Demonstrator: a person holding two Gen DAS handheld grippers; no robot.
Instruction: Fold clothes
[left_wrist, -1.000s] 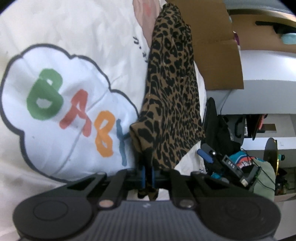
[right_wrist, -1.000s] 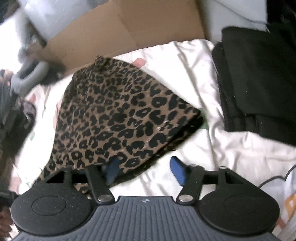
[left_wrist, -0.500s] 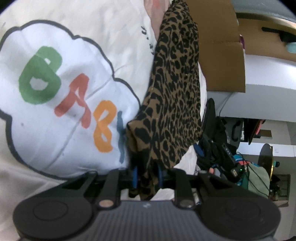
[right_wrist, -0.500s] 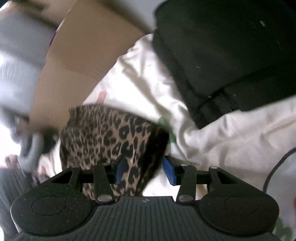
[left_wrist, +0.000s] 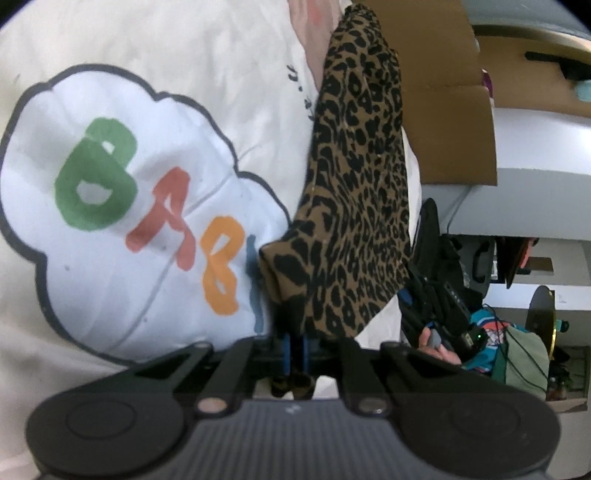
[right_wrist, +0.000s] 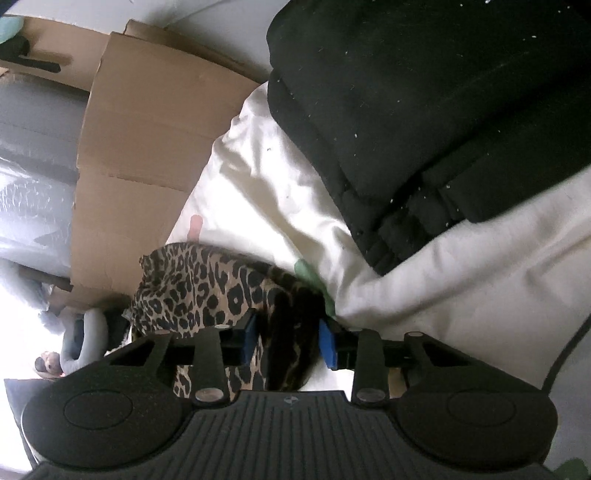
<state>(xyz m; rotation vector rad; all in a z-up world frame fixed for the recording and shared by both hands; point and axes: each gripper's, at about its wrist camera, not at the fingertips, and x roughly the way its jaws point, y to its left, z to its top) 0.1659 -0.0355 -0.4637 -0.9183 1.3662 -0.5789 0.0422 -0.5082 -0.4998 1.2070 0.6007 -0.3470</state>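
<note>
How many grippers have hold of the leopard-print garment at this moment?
1. The left gripper is shut on the leopard-print garment; the right gripper is open, its fingers straddling a fold without closing.

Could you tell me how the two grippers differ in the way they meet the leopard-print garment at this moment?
The left gripper has its jaws pinched together on a thin edge of the leopard-print garment; the right gripper has its jaws apart, with a bunched fold lying between them, unclamped. The left faces the BABY-print blanket; the right faces the folded black clothes. Both have blue pads.
</note>
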